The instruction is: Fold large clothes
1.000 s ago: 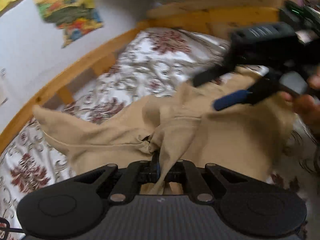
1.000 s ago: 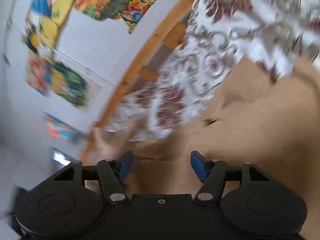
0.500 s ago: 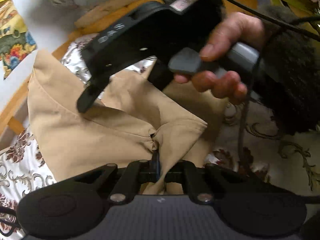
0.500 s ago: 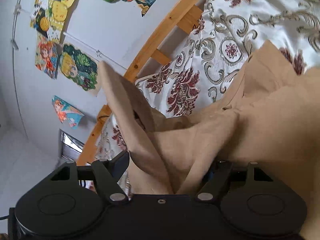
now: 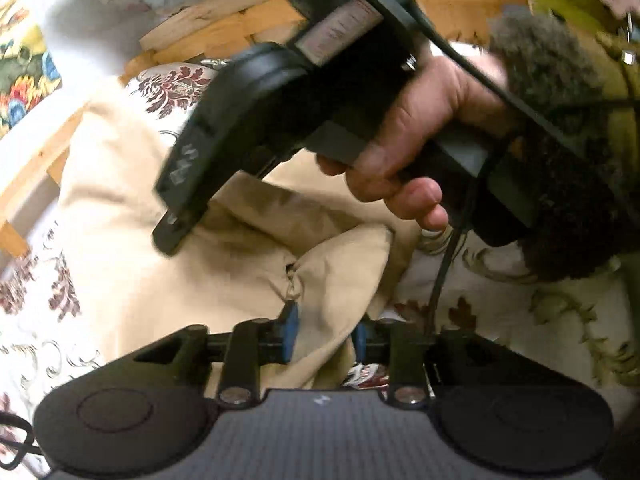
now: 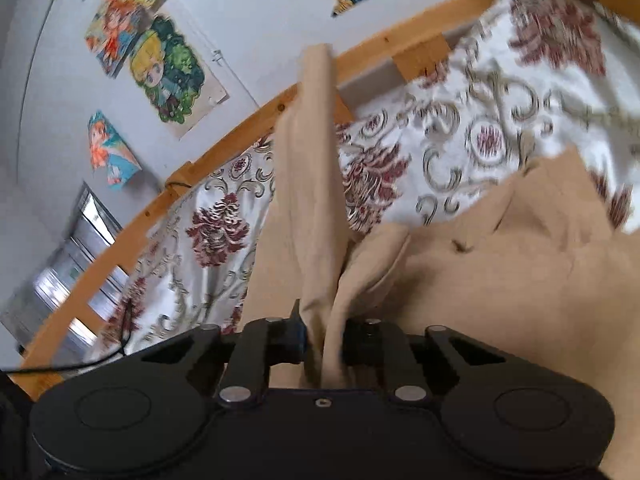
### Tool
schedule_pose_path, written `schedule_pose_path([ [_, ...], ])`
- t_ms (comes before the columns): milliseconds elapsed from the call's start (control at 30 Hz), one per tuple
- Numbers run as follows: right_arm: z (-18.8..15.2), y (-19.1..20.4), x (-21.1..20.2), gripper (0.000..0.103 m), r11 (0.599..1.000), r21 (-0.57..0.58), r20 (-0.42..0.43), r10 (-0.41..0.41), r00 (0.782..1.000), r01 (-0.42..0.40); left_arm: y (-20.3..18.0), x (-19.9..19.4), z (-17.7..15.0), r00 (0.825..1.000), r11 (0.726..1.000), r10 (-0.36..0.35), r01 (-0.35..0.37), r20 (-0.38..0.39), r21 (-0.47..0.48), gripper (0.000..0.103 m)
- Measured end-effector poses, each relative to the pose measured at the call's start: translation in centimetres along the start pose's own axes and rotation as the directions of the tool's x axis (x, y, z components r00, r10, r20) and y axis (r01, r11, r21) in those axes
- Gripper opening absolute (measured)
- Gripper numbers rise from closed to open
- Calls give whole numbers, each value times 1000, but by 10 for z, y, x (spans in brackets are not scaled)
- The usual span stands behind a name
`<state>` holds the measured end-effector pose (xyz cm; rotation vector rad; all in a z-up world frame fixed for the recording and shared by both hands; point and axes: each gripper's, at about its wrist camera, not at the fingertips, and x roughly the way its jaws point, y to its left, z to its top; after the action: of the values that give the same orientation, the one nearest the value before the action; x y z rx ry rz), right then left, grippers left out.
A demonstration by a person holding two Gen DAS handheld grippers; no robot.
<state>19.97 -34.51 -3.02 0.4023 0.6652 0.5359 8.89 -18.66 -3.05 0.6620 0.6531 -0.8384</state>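
Note:
A large tan garment (image 5: 168, 280) lies bunched on the floral bedspread (image 5: 172, 84). My left gripper (image 5: 323, 336) stands open, with a fold of the tan cloth lying loose between its blue pads (image 5: 291, 322). My right gripper (image 6: 323, 340) is shut on a bunched strip of the tan garment (image 6: 316, 184), which rises stretched above it. In the left wrist view the right gripper's black body (image 5: 256, 120) and the hand holding it (image 5: 416, 136) hover just above the garment.
The wooden bed frame (image 6: 224, 152) runs along the far side of the bedspread (image 6: 480, 128). Colourful posters (image 6: 168, 68) hang on the white wall behind. A black cable (image 5: 448, 256) trails from the right gripper over the bed.
My left gripper has opened and let go of the cloth. My right gripper has shut on a fold of the garment and lifted it.

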Motion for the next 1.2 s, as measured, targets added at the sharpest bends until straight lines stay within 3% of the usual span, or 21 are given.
schedule_pose_path([
  [67,3,1,-5,12,998,-42,6,-38,999,38,8,-8,-4,1000,999,-21,21,17,-45,46],
  [267,10,-13,-33,12,987,-96,20,-128,992,130,33,-43,-6,991,978,-74,94,111,-189,49],
  [333,11,-17,-42,12,984,-110,21,-142,990,143,41,-54,-8,989,967,-62,93,135,-236,62],
  [467,11,-23,-53,12,967,-132,39,-214,976,217,60,-67,-19,987,947,1,52,162,-318,64],
  [633,10,-20,-55,12,893,-262,39,-368,929,365,73,-59,-28,984,931,113,-55,139,-362,72],
  [833,-1,-25,-40,13,810,-365,26,-483,875,459,62,-32,-17,980,908,179,-133,82,-397,85],
  [967,-4,-32,-39,14,824,-342,39,-467,883,451,59,-25,-23,975,884,216,-170,59,-436,102],
  [1100,-5,-23,-39,14,827,-365,88,-427,900,428,55,-27,-35,965,855,261,-215,33,-471,102],
  [1200,-7,-6,-35,14,806,-416,117,-411,904,421,47,-31,-54,948,825,319,-269,16,-497,102],
])
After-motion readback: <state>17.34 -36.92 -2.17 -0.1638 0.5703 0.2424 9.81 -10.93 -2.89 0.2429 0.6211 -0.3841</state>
